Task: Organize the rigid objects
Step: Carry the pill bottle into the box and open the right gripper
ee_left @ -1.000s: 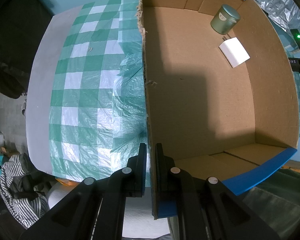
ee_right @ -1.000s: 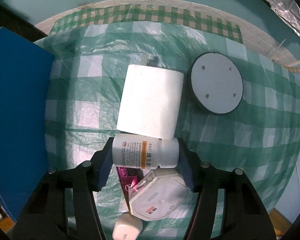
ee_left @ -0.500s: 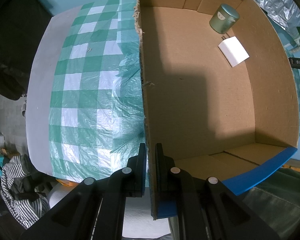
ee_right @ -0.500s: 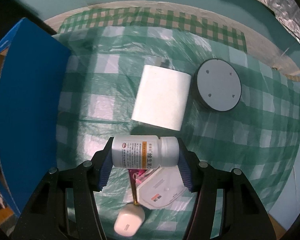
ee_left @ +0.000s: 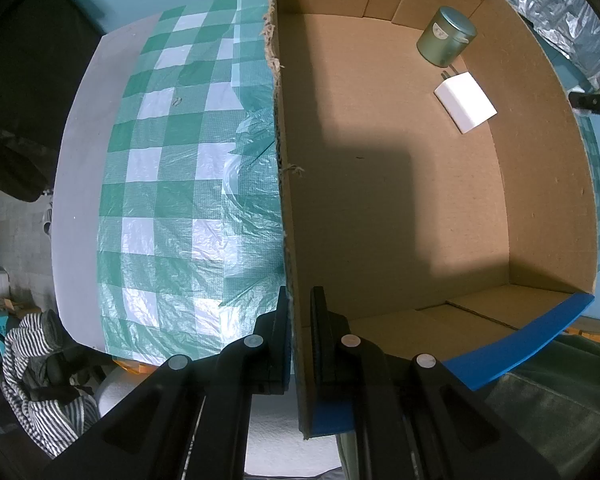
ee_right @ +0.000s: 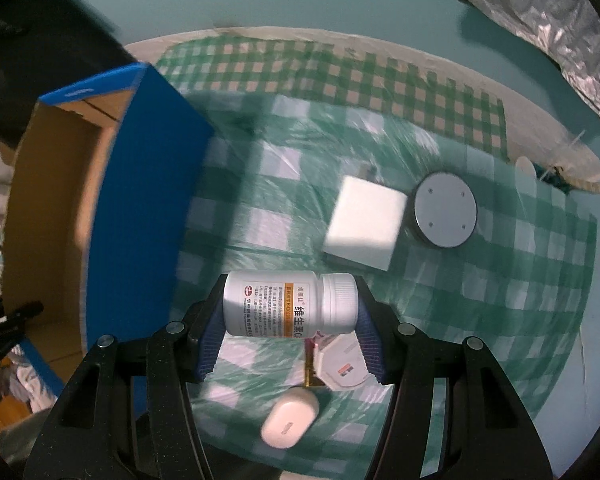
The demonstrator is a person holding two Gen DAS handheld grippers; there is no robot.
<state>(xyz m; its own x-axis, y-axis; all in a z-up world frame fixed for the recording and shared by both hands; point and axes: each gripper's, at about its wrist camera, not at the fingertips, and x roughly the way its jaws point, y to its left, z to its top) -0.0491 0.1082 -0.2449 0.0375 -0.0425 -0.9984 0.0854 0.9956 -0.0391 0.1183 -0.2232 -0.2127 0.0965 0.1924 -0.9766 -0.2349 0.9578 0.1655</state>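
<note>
Closest to the right camera, the right gripper has its fingers closed on a white pill bottle. The bottle lies sideways between the blue pads, cap toward the right pad, lifted above the table. Its label has an orange band and Chinese characters, with "维生素" readable; the small print is too fine to read. Below it on the checkered tablecloth lie a small white rounded case and a flat white packet with a red and blue mark. Farther away are a white block and, just beside it, a grey round disc. To the left stands the cardboard box with its blue outside.

The left gripper has its fingers nearly closed on the near wall of the box, one finger inside and one outside, so it seems to steady the box. Deeper in the box, in the far corner, sit a white adapter and a green tin; its label is too small to read.

I judge the risks as follows. The bottle is round and smooth and held only at its ends, so it may rotate or slip out on the way to the box. It may also knock against the blue wall if carried too low. The thin cardboard wall may bend if the left grip pulls.
</note>
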